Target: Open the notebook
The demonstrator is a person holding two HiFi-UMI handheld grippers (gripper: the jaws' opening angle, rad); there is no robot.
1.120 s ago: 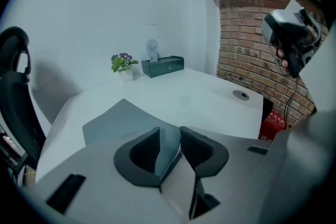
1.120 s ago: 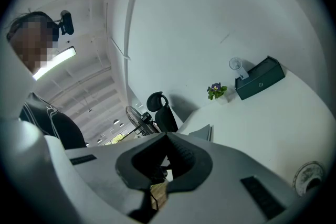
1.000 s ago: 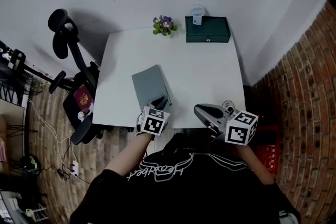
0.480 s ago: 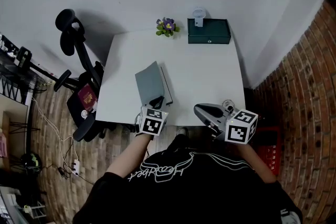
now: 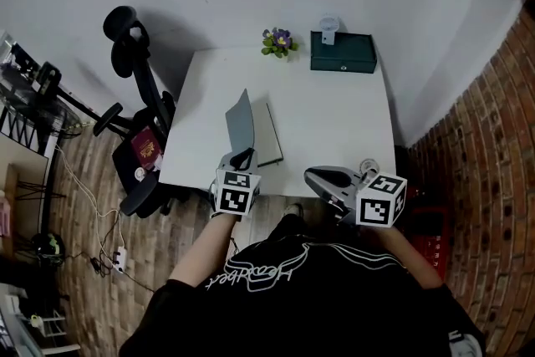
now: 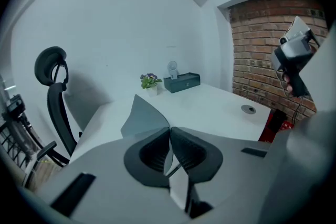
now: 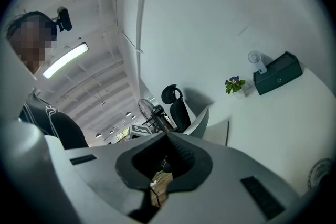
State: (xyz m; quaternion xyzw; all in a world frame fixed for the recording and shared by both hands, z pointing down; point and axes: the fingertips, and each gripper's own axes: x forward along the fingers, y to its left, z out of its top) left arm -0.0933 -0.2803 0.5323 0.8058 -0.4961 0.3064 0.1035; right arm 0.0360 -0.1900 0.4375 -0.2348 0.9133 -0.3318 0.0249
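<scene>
Up has come the cover (image 5: 241,123): a second ago it lay flat on the notebook (image 5: 269,136), and now it stands steeply off the pages, nearly on edge. The left claw (image 5: 244,159) has risen with it and is pinched tight on the cover's near corner; in the left gripper view the pads (image 6: 157,150) meet on the thin grey sheet with no gap.

From the left claw the notebook lies at 12 o'clock, near the front edge of the tabletop (image 5: 334,109). Its long axis runs about 12 to 6, and the hinge looks to be along the 9 o'clock side, since the bared pages show at 3 o'clock of the raised cover. So the cover likely has to go on over toward 9 o'clock, not further up.

Off at 3 o'clock the right claw (image 5: 316,176) hangs past the tabletop's near edge, well apart from the notebook, apparently closed on nothing. The left is plainly nearer.
</scene>
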